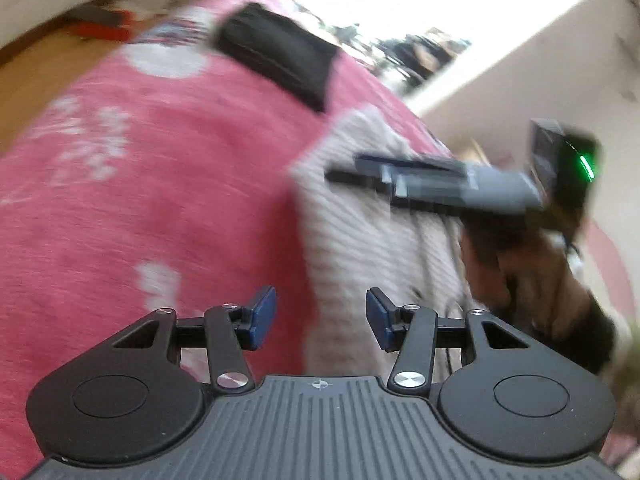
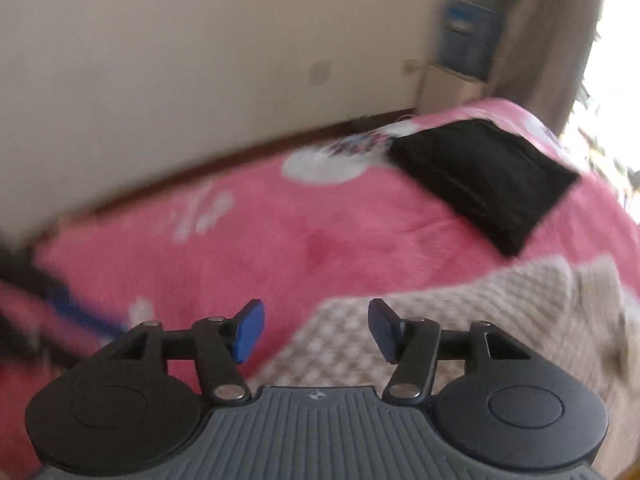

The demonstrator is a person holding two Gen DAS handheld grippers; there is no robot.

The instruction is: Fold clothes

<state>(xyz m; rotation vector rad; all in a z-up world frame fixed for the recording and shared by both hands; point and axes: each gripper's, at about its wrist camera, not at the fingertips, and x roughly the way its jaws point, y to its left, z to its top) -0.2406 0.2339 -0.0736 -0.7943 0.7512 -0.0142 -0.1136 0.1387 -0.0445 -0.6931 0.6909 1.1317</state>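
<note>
hovering with empty jaws over the knit, ready for the next fold

hanging above the bed, the left gripper [image 1: 321, 318] has its blue pads [image 1: 262, 316] standing apart with nothing between them; they touch no cloth. just past the fingertips and a little to their right lies the cream knit sweater [image 1: 360, 240], its near edge running under the gap, so the open stance looks meant for taking hold of that edge. beyond the fingertips to the right, the right gripper [image 1: 420, 180] reaches across the same sweater, carried by the person's hand [image 1: 516, 276], blurred in motion.

in the right wrist view the right gripper [image 2: 316, 330] likewise shows its pads [image 2: 250, 330] parted and empty, with the sweater [image 2: 460, 320] spread just ahead and to the right of the fingertips. to the left of those fingers a blurred dark and blue streak is probably the left gripper [image 2: 72, 316], though it is too smeared to be sure.

further out from both pairs of fingers, a folded black garment [image 2: 484, 180] sits squared up on the pink blanket [image 2: 280, 220], well apart from the sweater, likely set there as finished work to keep the near area free. judging by this, one piece is done and the sweater is the piece in hand, not yet gripped. past the bed are the wall [image 2: 200, 60] and a bright window [image 1: 440, 0].
</note>
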